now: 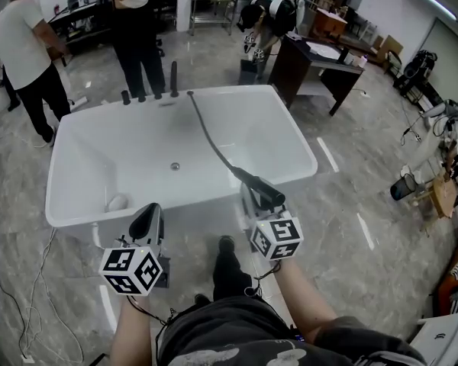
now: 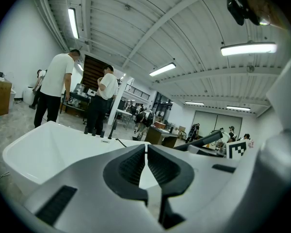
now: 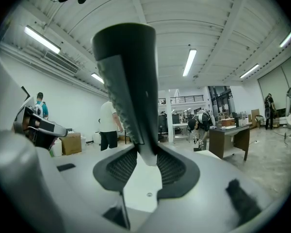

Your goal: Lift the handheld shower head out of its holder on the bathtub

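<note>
The white bathtub [image 1: 299, 142] lies ahead of me, its far rim carrying black tap fittings [image 1: 173, 78]. The black shower head [image 1: 259, 190] is over the tub's near right corner, with my right gripper [image 1: 253, 201] shut on it. Its black hose [image 1: 206, 132] runs back across the tub to the far rim. In the right gripper view the shower head [image 3: 131, 91] stands up between the pads of my right gripper [image 3: 146, 161]. My left gripper [image 1: 146, 218] hovers at the near rim, shut and empty; in its own view the left gripper [image 2: 146, 152] shows pads meeting, with the bathtub [image 2: 53, 144] beyond.
Two people [image 1: 19, 52] [image 1: 137, 29] stand behind the tub on the left. Another person [image 1: 271, 14] bends beside a dark desk [image 1: 313, 67] at the back right. Cables [image 1: 30, 311] trail over the marble floor at the left. The drain [image 1: 175, 166] sits mid-tub.
</note>
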`<state>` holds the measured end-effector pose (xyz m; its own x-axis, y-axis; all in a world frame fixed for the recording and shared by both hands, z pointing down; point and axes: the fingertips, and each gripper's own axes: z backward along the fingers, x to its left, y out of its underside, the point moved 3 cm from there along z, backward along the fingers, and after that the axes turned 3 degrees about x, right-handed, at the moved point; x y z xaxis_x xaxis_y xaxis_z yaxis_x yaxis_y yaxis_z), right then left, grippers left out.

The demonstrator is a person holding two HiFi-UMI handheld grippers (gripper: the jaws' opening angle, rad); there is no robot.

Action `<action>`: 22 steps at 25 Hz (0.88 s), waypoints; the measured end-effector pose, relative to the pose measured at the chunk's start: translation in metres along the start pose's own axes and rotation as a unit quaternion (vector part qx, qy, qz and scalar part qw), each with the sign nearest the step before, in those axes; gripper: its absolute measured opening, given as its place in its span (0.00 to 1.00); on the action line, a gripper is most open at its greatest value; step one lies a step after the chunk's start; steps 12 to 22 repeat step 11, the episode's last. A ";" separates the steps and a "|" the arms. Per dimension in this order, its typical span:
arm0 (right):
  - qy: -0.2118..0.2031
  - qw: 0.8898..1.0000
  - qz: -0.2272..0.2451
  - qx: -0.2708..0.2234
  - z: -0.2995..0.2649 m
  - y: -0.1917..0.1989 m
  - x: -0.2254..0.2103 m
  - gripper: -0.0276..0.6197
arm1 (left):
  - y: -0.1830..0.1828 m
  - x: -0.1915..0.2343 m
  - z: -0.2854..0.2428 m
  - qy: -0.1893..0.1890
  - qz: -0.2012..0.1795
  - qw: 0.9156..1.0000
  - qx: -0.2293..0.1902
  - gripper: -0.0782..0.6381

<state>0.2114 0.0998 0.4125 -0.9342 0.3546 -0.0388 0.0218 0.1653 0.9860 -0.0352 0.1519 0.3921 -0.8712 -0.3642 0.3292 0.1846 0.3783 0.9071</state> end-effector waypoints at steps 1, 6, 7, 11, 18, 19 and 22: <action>0.000 1.000 0.000 0.001 0.001 0.000 0.000 0.25 | 0.000 -0.001 0.000 0.000 0.000 1.000 0.000 0.15; -0.002 1.000 0.001 0.005 0.002 0.002 0.001 0.25 | 0.000 0.000 0.003 -0.004 0.000 1.000 0.000 0.15; -0.002 1.000 0.002 0.005 0.003 0.003 0.002 0.25 | 0.000 0.001 0.004 -0.004 0.000 1.000 0.000 0.15; -0.003 1.000 0.007 0.007 0.005 0.005 0.004 0.25 | 0.001 0.000 0.006 -0.003 -0.001 1.000 -0.001 0.15; -0.003 1.000 0.007 0.007 0.005 0.005 0.004 0.25 | 0.001 0.000 0.006 -0.003 -0.001 1.000 -0.001 0.15; -0.003 1.000 0.007 0.007 0.005 0.005 0.004 0.25 | 0.001 0.000 0.006 -0.003 -0.001 1.000 -0.001 0.15; -0.003 1.000 0.007 0.007 0.005 0.005 0.004 0.25 | 0.001 0.000 0.006 -0.003 -0.001 1.000 -0.001 0.15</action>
